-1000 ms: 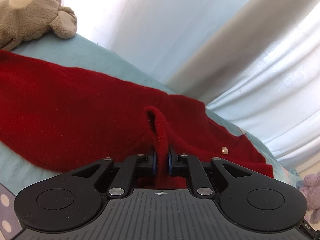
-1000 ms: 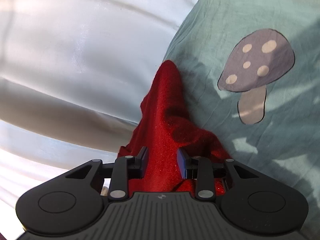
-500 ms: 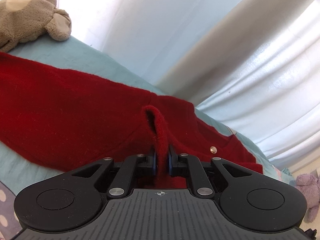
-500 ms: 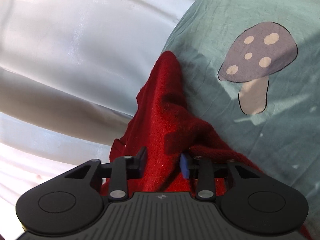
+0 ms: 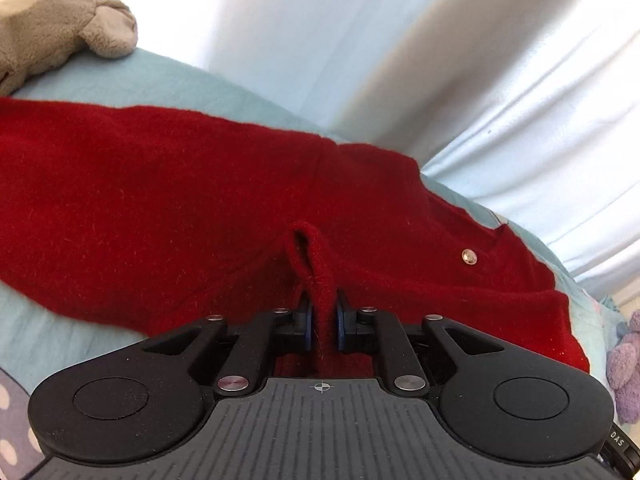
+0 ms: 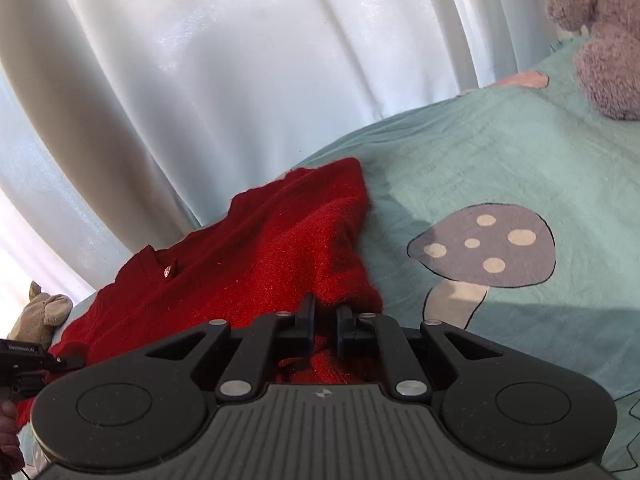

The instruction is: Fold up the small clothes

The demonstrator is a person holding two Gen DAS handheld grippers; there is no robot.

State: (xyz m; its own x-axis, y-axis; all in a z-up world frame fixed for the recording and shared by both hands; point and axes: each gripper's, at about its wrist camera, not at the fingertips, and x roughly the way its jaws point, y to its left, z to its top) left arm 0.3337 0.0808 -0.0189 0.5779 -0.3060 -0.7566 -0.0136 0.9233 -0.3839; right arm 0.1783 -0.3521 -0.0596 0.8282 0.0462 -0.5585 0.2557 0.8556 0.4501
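A small red knit cardigan [image 5: 168, 200] with a metal button [image 5: 469, 257] lies spread on a teal bedsheet [image 5: 168, 84]. My left gripper [image 5: 322, 310] is shut on a raised fold of the cardigan's near edge. In the right wrist view the cardigan [image 6: 256, 256] lies left of centre, its button [image 6: 168, 270] showing. My right gripper [image 6: 325, 314] is shut on the cardigan's edge at its right side. The left gripper's body [image 6: 24, 356] shows at the far left of the right wrist view.
A beige plush toy [image 5: 52, 28] lies at the bed's far left. A purple plush toy [image 6: 600, 36] sits at the far right. White curtains [image 6: 240, 60] hang behind the bed. The sheet carries a grey mushroom print [image 6: 484, 248].
My right gripper has closed from open onto the cardigan's edge and swung to a new angle, bringing the purple plush into view. My left gripper stays shut on its fold and has shifted slightly.
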